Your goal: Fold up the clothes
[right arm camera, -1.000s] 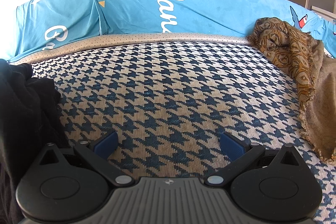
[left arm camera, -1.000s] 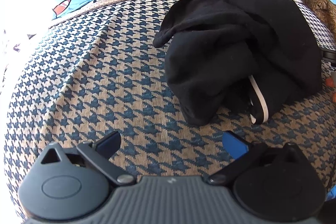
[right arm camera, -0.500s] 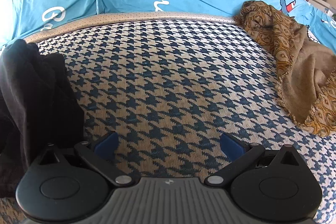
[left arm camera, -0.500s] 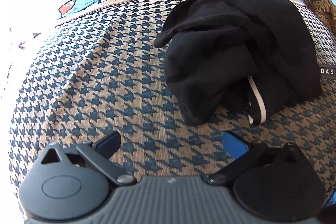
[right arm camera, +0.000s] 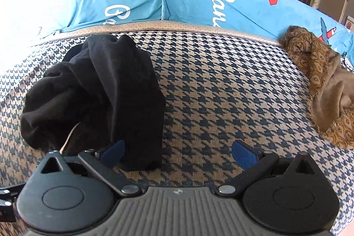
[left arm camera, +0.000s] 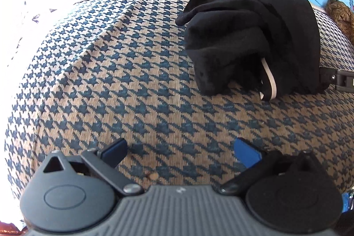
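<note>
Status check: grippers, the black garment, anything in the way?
Left gripper open, empty. Right gripper open at black garment edge. Garment bunched, unfolded. Brown scarf lies apart.

Black garment [left arm camera: 254,37], navy-and-tan houndstooth cover [left arm camera: 132,85], bright blue printed sheet [right arm camera: 199,3].

We are looking at a black garment [left arm camera: 254,37] lying crumpled in a rumpled heap on the houndstooth cover [left arm camera: 132,81]. A white strip [left arm camera: 271,81] is poking out from its near folds, toward the cover's front.
</note>
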Available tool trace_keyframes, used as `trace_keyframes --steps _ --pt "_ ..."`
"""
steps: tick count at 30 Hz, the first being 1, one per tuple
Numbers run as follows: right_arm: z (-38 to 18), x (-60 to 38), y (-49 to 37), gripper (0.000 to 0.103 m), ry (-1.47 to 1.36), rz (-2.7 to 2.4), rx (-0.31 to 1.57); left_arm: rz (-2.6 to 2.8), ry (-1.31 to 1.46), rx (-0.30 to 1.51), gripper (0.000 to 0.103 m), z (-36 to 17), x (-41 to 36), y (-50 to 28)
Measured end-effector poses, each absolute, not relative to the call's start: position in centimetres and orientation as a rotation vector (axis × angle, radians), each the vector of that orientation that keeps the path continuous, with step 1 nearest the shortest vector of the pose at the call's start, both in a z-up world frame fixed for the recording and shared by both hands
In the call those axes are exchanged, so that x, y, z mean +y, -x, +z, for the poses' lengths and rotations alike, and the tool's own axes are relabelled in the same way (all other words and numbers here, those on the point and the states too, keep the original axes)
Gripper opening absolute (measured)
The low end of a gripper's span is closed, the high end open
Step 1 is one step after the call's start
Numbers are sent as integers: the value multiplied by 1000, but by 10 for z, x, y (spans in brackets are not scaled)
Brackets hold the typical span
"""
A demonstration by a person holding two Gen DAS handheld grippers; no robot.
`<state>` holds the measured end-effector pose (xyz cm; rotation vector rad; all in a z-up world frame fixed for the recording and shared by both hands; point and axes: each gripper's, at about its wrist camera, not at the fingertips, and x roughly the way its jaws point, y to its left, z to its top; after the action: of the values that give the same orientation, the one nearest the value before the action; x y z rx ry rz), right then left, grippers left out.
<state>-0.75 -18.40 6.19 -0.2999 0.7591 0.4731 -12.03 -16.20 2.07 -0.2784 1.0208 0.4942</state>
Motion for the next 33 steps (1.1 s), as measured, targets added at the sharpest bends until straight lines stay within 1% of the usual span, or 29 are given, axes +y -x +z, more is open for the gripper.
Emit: trace_keyframes --steps 1,3,4,8,12,14,17,20,22,25,33 --pt "64 -185 12 103 291 471 759 498 272 1020 103 22 -141 125" --pt "67 -188 22 103 274 466 759 504 254 1019 103 26 -73 137" --pt "68 -190 27 103 260 470 767 510 253 1018 103 34 -67 143" --pt "66 -196 45 103 228 470 837 537 284 1013 103 70 -91 171" --pt "62 -199 62 103 222 476 858 563 317 1013 103 94 -115 214" --pt "63 -201 68 103 212 484 868 578 327 1015 103 118 -130 227" --pt "64 -204 76 103 195 494 886 603 336 1017 103 109 -114 199" --pt "65 -207 81 103 174 498 898 632 341 1017 103 121 -136 214" --pt "66 -210 84 103 163 500 904 649 342 1017 103 117 -141 210" --pt "68 -213 88 103 148 503 910 650 335 1023 103 125 -153 221" --pt "74 -223 100 103 156 509 879 593 283 1050 103 122 -156 222"
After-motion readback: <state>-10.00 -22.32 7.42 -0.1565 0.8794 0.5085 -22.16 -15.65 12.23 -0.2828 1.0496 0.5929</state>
